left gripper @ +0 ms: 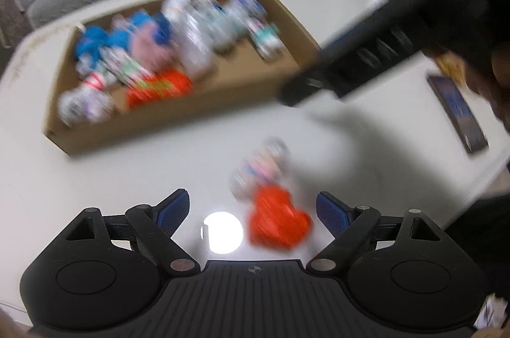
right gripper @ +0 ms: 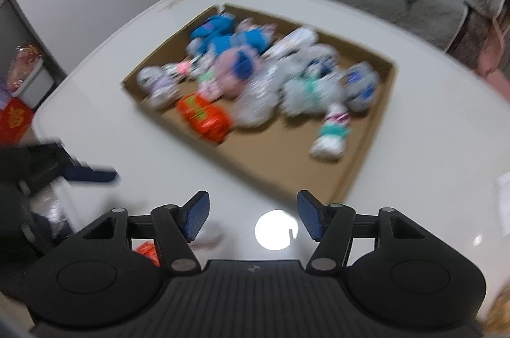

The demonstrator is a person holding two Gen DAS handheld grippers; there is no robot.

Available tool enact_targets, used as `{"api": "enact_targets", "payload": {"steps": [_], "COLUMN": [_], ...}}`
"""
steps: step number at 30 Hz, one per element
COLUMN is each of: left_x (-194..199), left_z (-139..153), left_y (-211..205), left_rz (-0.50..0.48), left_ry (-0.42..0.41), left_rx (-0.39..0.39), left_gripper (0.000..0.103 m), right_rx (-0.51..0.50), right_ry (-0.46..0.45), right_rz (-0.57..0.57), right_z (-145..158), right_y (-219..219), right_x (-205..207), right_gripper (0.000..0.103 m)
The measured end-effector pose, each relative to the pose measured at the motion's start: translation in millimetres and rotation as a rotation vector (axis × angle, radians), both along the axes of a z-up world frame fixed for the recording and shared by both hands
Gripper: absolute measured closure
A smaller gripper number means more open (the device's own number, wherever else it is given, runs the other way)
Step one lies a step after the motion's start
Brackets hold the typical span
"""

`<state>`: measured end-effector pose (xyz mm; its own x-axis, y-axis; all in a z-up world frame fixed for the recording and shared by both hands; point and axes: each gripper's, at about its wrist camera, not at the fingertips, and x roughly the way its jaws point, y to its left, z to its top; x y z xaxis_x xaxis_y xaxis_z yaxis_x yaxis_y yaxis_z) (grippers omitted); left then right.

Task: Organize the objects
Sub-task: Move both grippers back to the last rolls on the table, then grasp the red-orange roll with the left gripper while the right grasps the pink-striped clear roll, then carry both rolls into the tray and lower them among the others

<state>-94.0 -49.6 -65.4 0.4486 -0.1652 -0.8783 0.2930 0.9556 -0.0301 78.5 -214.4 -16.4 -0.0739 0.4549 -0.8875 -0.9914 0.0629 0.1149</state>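
Bare tabletop [left gripper: 95,172] betw. box [left gripper: 178,127] edge & orange packet [left gripper: 277,220] (prob. snack).

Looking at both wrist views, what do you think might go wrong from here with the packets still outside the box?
The orange packet lies off-centre between the open left gripper pads, so a closing pinch may catch only its edge. The right gripper hangs close over the cardboard box corner and might clip it. Both views are motion-blurred, so aiming is uncertain.

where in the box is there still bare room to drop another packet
The cardboard box has bare floor in its near corner, between the orange packet and the teal-and-white packet. The far half is crowded with blue, pink and silver packets. Around the box, the white table lies bare.
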Motion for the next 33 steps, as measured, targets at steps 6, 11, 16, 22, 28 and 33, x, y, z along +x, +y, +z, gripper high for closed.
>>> {"api": "enact_targets", "payload": {"steps": [6,11,16,22,28,33], "left_x": [-6.4,-3.4,-4.3,-7.3,-3.9,3.7], "left_z": [-18.5,-25.1,-30.5,-28.5,-21.1,4.9], "left_y": [-8.1,2.2,7.0,10.3,17.7,22.6], "left_rz": [-0.043,-0.038,-0.049,-0.05,-0.026,-0.01], "left_ry": [-0.025,-0.014,-0.007,-0.008,-0.017,-0.069], "left_rx": [0.024,0.001,-0.006,0.013,0.005,0.0], "left_gripper": [0.017,0.043,0.053,0.055,0.056,0.057], "right_rx": [-0.087,-0.138,-0.146,-0.149,-0.105,-0.017], "right_ry": [0.002,-0.021,-0.022,-0.005,0.011,0.018], "right_rz": [0.038,0.057,0.047,0.046,0.009,-0.031], "right_z": [-29.2,-50.7,-56.4,-57.1,-40.9,-9.0], "right_y": [0.0,15.4,24.8,24.5,14.1,9.6], "right_x": [-36.9,-49.8,-49.7,-43.3,-29.0,-15.5], "right_gripper": [0.045,0.045,0.052,0.059,0.06,0.06]}}
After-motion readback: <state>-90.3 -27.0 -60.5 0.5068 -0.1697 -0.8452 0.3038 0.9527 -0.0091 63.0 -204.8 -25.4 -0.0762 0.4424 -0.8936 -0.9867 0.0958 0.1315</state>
